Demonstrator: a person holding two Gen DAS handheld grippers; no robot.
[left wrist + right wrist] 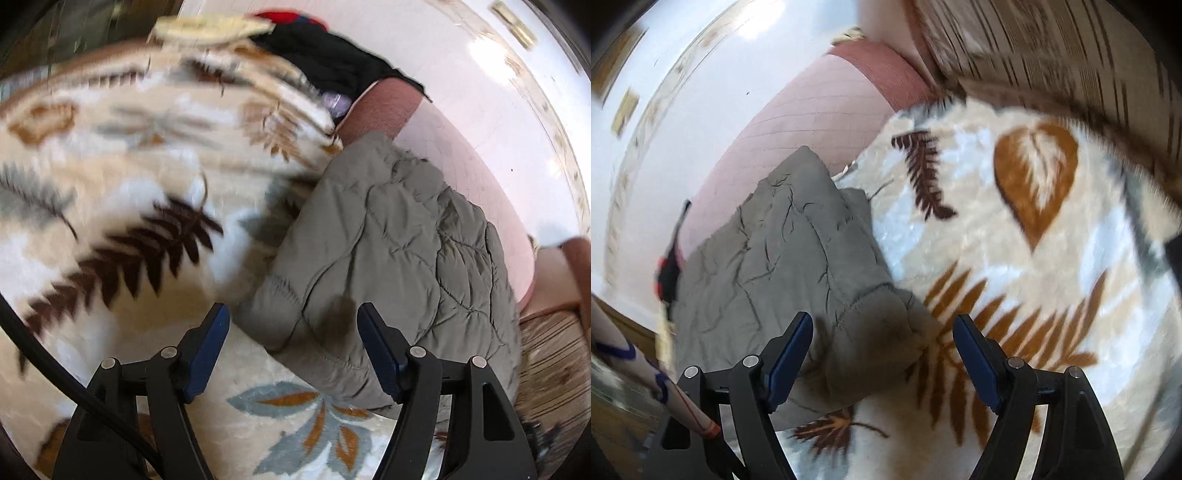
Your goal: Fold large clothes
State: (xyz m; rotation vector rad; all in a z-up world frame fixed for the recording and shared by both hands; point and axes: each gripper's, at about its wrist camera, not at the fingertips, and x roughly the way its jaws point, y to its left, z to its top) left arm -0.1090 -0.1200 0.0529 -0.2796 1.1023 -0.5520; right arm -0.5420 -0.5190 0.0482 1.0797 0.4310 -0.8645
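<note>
The left hand-held gripper [293, 347] points forward and down at the near edge of the grey-green quilted padded jacket [399, 266], its blue-padded jaws spread wide and holding nothing. The right hand-held gripper [882, 354] is likewise wide and empty, aimed at the jacket's near corner. The jacket lies crumpled on a cream plush leaf-patterned blanket [1015, 258].

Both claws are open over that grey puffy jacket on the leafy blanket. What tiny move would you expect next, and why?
Probably both close on the jacket's near edge. The left gripper and right gripper are open and holding nothing, each with a corner of the grey quilted jacket between its fingers, on the leaf-print blanket.
</note>
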